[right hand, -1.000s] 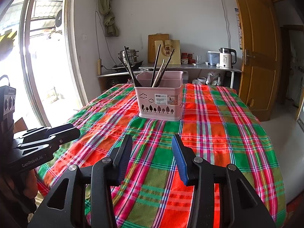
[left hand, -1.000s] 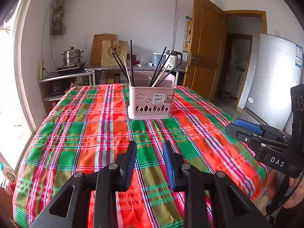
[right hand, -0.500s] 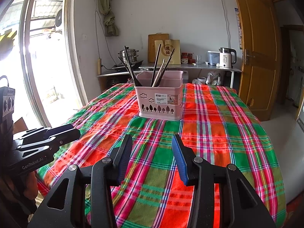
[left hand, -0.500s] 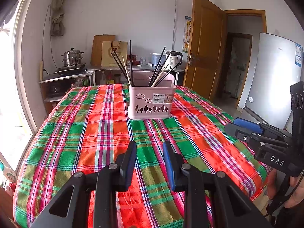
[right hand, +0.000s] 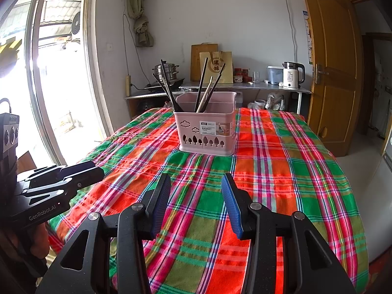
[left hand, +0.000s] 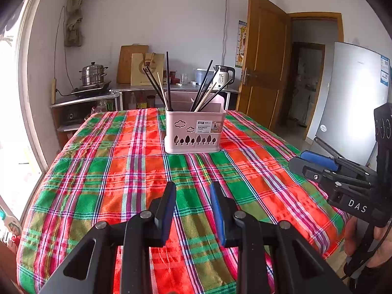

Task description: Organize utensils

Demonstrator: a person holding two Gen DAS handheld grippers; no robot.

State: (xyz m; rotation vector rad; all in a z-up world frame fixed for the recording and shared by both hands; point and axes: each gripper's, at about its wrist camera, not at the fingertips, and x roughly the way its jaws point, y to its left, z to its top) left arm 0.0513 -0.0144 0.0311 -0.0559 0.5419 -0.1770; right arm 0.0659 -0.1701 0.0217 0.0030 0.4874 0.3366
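Chopsticks in pink basket: light, stiff, slippery; grip upper shafts. Left tongs, right tongs released, empty.

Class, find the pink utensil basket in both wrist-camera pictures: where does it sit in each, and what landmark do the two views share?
Left wrist: pink utensil basket centre, slightly above the middle.
Right wrist: basket centre, just above the middle.
Shared landmark: white kettle on the counter behind.

The pink utensil caddy carries a sticker reading "BASKET". The right hand-held gripper is marked "DAS", the left hand-held gripper "GenRobot.AI". The white kettle shows "55".
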